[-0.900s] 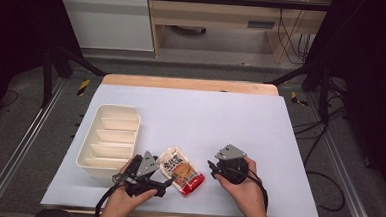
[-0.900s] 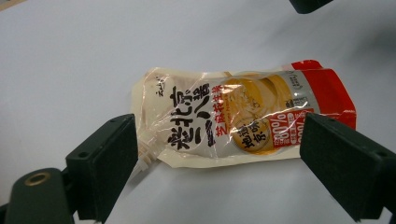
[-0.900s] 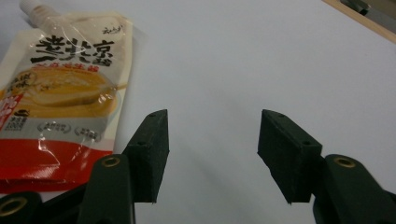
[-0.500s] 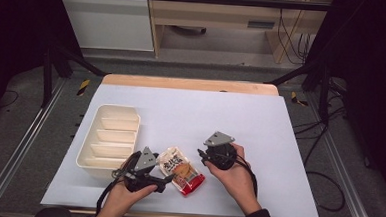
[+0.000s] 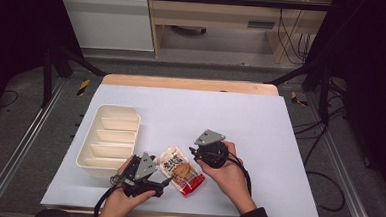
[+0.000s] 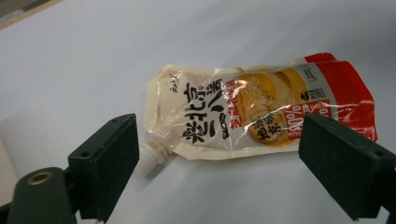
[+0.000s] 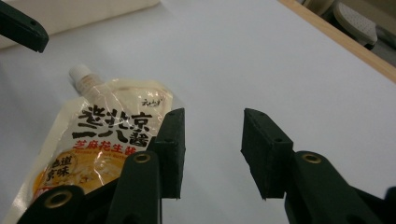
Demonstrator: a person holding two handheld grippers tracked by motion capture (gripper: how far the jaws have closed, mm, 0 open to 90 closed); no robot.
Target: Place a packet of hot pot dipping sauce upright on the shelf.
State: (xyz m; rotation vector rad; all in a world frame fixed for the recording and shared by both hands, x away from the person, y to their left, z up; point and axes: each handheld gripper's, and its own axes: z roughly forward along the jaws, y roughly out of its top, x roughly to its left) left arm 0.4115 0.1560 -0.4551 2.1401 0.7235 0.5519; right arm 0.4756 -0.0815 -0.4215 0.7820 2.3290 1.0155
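— Pouch?
— Sauce pouch (image 5: 180, 171) lies flat on the desk (image 5: 260, 127), near edge, right of the tray (image 5: 110, 140).
— Claws?
— My left claw (image 6: 219, 154) gapes wide around it, untouched; my right claw (image 7: 212, 149), half open, holds nothing just beside it.

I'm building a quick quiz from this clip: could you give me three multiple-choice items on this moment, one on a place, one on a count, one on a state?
1. Where does the sauce pouch lie?
A. in the tray
B. flat on the white table cover, right of the tray
C. on the floor

2. How many compartments has the cream tray?
A. two
B. four
C. six

3. How do the left gripper's jaws stand?
A. open, clear of the pouch
B. shut on the cap
C. shut on the tray

Answers: 1 B, the high view shows it beside the tray; 2 B, three dividers; 3 A, gaps show beside both jaws.
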